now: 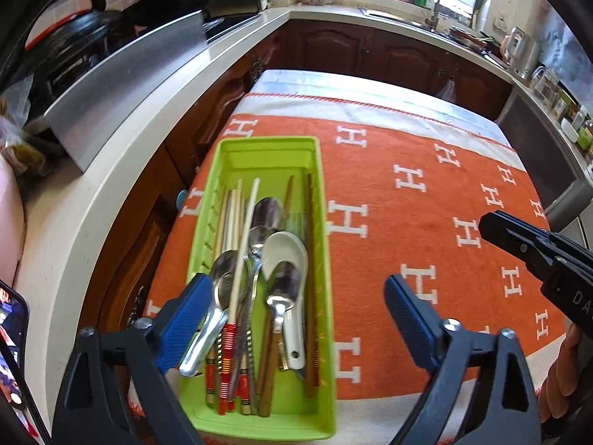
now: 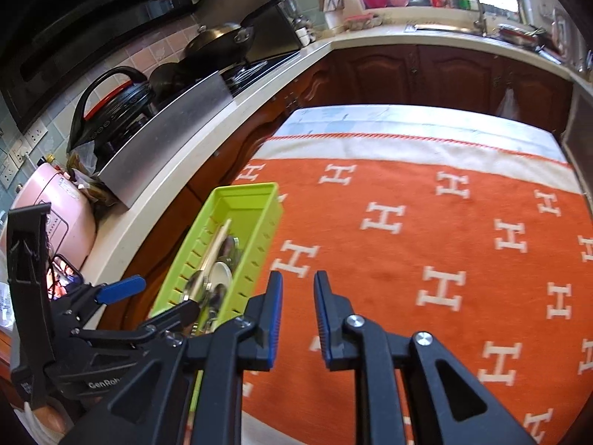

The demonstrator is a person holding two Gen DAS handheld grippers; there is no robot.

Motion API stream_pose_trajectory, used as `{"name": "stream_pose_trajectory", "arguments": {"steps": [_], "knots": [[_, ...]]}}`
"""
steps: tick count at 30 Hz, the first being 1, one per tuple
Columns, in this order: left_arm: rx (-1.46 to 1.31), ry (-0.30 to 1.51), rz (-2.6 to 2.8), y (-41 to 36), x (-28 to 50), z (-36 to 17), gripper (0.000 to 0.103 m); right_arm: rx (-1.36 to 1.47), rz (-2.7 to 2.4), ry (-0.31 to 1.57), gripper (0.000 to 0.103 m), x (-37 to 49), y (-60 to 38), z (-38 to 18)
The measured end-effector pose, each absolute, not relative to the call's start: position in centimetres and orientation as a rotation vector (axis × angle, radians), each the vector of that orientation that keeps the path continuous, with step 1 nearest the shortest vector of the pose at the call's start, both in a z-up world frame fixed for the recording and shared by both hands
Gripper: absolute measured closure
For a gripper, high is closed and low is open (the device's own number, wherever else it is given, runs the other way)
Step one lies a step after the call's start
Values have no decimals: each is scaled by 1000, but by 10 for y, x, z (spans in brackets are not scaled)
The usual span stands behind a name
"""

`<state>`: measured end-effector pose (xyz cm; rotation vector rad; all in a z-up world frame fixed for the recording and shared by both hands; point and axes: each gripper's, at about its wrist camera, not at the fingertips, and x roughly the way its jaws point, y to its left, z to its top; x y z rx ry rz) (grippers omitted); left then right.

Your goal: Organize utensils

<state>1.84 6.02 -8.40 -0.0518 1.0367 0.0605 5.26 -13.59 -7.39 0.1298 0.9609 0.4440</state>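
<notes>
A lime green utensil tray [image 1: 229, 148] sits on the left part of the orange cloth [image 1: 407, 230]. It holds metal spoons [image 1: 283, 285], a white ceramic spoon [image 1: 289, 256], pale chopsticks [image 1: 242, 241] and brown chopsticks. My left gripper [image 1: 298, 296] is wide open above the tray's near end, holding nothing. My right gripper [image 2: 298, 289] hovers over the cloth just right of the tray [image 2: 259, 222], jaws a narrow gap apart and empty. The left gripper shows in the right wrist view [image 2: 122, 285]; the right gripper's body shows at the left wrist view's right edge [image 1: 533, 248].
A white countertop [image 1: 148, 141] with a steel stove guard [image 1: 129, 85] runs along the left. Pans, a black kettle [image 2: 111, 111] and a pink cooker [image 2: 59, 215] stand there. A sink and faucet [image 1: 433, 0] lie at the back. A phone [image 1: 11, 345] is at the lower left.
</notes>
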Motion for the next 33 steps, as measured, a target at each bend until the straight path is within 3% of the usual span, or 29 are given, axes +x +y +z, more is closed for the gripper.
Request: {"name": "stream_pose_trajectory", "arguments": {"steps": [7,19,26,33], "knots": [[10,990,14,26,18,-67,1,118,377,931,76,39,-167,-63],[2,921,-36,-9,16,-32,1,147,299,909,75,11,-201,-40],[41,893,-29,-33,11,-18,1,145,267,854,58,-5,-208,-25],[40,925,-24,-42,9,-24,1,135,249,816,55,-16,-211,-19]]}}
